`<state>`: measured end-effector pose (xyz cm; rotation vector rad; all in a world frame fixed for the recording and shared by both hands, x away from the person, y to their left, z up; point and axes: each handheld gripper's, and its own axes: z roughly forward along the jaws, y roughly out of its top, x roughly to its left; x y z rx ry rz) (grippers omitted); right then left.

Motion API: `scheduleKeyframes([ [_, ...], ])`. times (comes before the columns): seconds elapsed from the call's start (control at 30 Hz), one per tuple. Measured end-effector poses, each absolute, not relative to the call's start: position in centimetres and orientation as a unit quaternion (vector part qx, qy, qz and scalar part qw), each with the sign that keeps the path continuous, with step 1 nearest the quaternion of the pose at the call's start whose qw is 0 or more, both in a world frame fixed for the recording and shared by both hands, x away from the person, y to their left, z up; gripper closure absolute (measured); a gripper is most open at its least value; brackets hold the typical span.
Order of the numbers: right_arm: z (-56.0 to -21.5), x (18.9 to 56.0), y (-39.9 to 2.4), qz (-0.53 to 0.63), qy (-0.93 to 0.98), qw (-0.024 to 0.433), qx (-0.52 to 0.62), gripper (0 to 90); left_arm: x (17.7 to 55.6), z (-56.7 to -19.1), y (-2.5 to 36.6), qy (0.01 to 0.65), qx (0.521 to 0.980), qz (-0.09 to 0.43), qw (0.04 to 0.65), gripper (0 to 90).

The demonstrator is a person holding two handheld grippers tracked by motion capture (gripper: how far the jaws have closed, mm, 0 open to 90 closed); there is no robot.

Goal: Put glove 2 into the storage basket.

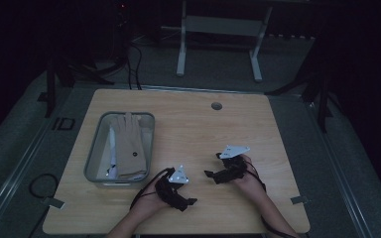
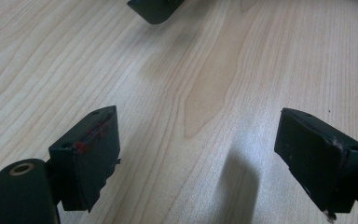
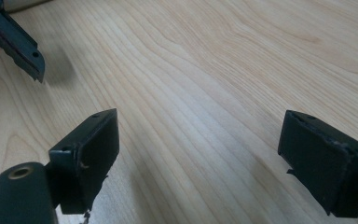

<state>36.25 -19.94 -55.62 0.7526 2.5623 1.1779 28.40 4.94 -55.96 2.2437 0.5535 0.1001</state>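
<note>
High view: my left gripper (image 1: 191,201) and right gripper (image 1: 209,174) rest on the wooden table (image 1: 203,124), well apart from the grey bin (image 1: 93,158) holding a beige glove (image 1: 130,146).
Left gripper view: jaws wide, nothing between, bare wood below.
Right gripper view: jaws wide, empty.
Progress: I judge the glove already binned, or untouched; I cannot tell which.

Table (image 1: 203,129): pale wood, visible grain, smooth, slight sheen.
Bin (image 1: 95,148) near table's left edge: grey, matt, plastic-looking.
Gloves (image 1: 130,146) in bin: beige cloth, soft, matt.
Left gripper (image 2: 198,154): black matt plastic, pads (image 2: 98,149) scuffed, red smears.
Right gripper (image 3: 198,156): black matt plastic, pads (image 3: 95,154) chipped at edges.
Grommet (image 1: 217,106) near table's far edge: grey, metal or plastic unclear.
</note>
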Motion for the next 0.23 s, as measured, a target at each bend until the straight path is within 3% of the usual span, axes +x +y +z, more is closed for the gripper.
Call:
scheduleKeyframes([
  [0.23, -55.61, 36.22, -20.18, 0.396, 0.874, 0.117, 0.256, 12.3, 28.24, -55.95, 4.94, 0.217, 0.886, 0.041, 0.407, 14.2],
])
